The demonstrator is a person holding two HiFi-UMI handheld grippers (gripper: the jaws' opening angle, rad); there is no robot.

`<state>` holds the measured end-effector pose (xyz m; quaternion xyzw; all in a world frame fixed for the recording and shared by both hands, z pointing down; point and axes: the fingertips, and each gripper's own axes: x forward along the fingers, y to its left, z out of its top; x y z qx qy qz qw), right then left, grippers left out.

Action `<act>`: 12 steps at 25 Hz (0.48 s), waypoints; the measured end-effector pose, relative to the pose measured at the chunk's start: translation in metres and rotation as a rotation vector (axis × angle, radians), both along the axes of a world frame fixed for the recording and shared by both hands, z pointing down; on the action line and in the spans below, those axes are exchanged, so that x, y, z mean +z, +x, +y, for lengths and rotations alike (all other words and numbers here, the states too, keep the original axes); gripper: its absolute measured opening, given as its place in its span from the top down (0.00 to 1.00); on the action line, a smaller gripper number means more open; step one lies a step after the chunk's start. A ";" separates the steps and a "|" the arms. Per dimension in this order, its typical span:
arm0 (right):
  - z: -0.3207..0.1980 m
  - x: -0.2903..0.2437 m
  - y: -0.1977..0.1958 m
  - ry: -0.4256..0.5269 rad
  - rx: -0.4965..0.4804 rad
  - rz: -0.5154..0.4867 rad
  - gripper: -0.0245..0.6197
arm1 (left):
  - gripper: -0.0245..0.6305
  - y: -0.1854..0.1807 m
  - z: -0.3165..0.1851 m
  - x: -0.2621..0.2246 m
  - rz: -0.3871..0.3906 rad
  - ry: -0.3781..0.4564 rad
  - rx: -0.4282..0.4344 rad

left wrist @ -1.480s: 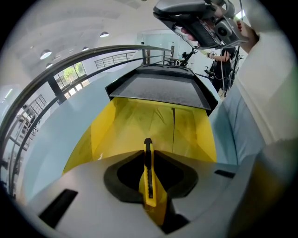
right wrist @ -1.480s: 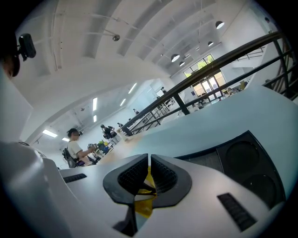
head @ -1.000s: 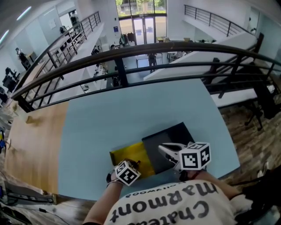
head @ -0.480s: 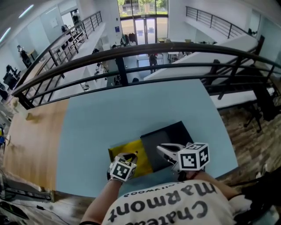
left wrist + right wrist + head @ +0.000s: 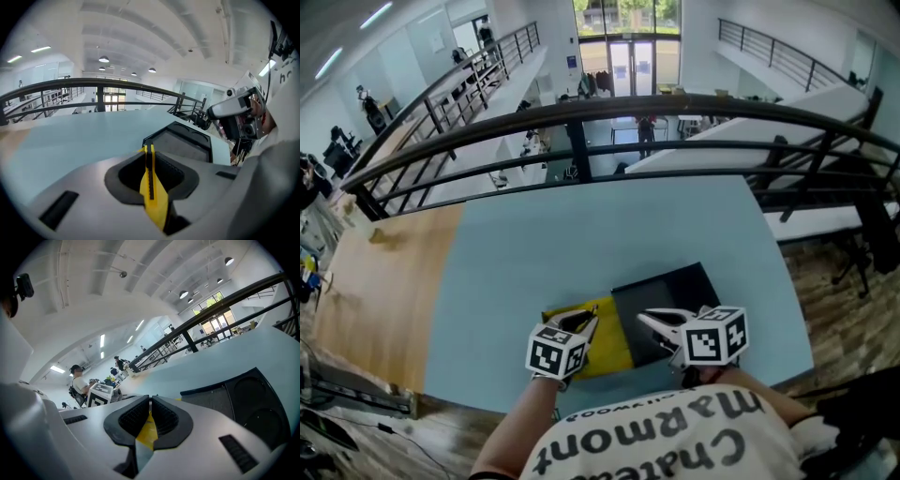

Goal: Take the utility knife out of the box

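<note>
A yellow utility knife (image 5: 150, 186) stands edge-on between the jaws of my left gripper (image 5: 151, 163), which is shut on it. In the head view the left gripper (image 5: 579, 323) hangs above the open yellow box (image 5: 614, 354), tilted downward. The box's black lid (image 5: 667, 292) lies just right of it and also shows as the black lid (image 5: 185, 140) ahead of the knife. My right gripper (image 5: 649, 322) hovers at the seam between box and lid. Its jaws (image 5: 150, 404) are shut, with the yellow of the box showing behind them; I cannot tell if they pinch it.
Box and lid sit near the front edge of a light blue tabletop (image 5: 581, 234). A wooden surface (image 5: 375, 291) adjoins it on the left, and a dark railing (image 5: 581, 117) runs along the far side. A person (image 5: 77, 380) stands in the distance.
My left gripper has risen out of the yellow box with the knife and rolled, its marker cube turning upward. The right gripper has stayed where it was.
</note>
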<state>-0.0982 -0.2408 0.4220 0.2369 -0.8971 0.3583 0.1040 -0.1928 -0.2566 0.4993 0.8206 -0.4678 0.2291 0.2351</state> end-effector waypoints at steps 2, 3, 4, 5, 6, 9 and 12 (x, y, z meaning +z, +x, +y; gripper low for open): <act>0.004 0.000 0.004 -0.002 -0.018 0.002 0.90 | 0.87 0.006 0.001 -0.013 0.017 0.026 -0.014; 0.005 0.002 0.006 -0.004 -0.025 0.003 0.90 | 0.87 0.008 0.002 -0.019 0.029 0.040 -0.022; 0.006 0.003 0.006 -0.006 -0.033 0.003 0.90 | 0.87 0.010 0.003 -0.025 0.044 0.054 -0.029; 0.007 0.004 0.005 -0.008 -0.039 0.001 0.90 | 0.87 0.011 0.003 -0.031 0.061 0.069 -0.033; 0.008 0.005 0.004 -0.010 -0.044 -0.001 0.90 | 0.87 0.012 0.004 -0.038 0.075 0.082 -0.036; 0.010 0.005 0.002 -0.012 -0.052 -0.009 0.90 | 0.87 0.015 0.007 -0.056 0.093 0.125 -0.040; 0.012 0.006 0.002 -0.013 -0.060 -0.013 0.90 | 0.87 0.020 0.010 -0.072 0.108 0.172 -0.039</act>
